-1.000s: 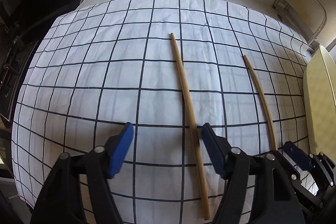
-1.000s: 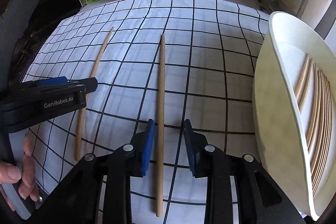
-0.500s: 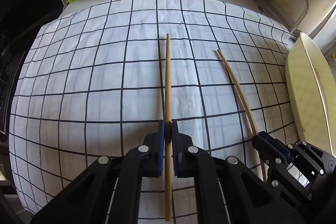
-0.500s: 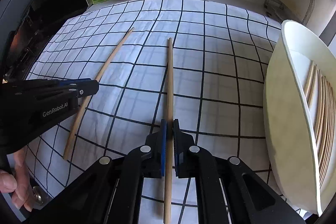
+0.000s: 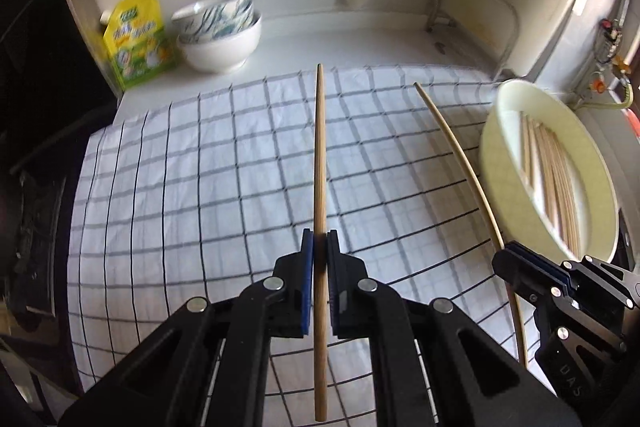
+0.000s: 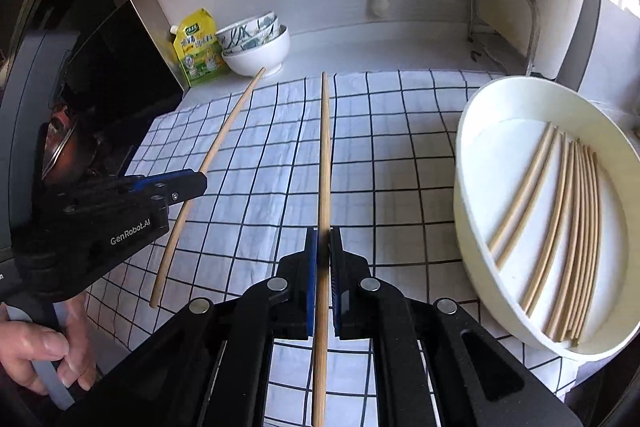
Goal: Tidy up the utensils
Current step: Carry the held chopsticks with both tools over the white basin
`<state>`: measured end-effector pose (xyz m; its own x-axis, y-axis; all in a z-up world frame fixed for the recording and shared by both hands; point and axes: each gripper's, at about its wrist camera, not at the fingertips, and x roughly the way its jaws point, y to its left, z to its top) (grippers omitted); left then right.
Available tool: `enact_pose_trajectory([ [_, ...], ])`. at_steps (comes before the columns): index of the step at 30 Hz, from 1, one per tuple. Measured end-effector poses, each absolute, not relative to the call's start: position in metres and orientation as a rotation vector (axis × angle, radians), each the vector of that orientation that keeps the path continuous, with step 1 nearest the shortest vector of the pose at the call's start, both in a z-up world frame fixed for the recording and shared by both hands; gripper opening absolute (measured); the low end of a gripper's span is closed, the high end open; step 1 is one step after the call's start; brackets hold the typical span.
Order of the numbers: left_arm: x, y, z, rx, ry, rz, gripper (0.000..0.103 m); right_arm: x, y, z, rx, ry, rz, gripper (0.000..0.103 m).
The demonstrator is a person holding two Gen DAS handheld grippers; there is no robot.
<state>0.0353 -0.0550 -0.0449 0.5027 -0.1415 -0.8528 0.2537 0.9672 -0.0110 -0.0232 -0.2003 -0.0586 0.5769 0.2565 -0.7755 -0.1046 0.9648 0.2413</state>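
Chopsticks were the job here: I had one clamped in each gripper, lifted clear of the cloth, presumably to carry both at once to the tray. The left gripper pinched its chopstick near the thicker end, blue pads tight on the wood. The right gripper held its chopstick the same way. Both sticks were slim, round, pale wood, tapering away from me. The tray, a smooth white oval with a low wall, already held a row of matching chopsticks laid lengthwise, so I judged mine belonged alongside.
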Motion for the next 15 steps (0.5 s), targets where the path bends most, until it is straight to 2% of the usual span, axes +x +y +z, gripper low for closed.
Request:
enact_pose_trajectory([
  [7,0.043,-0.119,-0.008,0.163,0.946,-0.403,0.007,-0.032,-0.263,-0.022,0.247,0.831,0.078,0.006],
  [15,0.056,-0.222,0.009,0.213,0.917,-0.615,0.007,-0.051,-0.366,-0.019,0.375,0.797,-0.153,0.006],
])
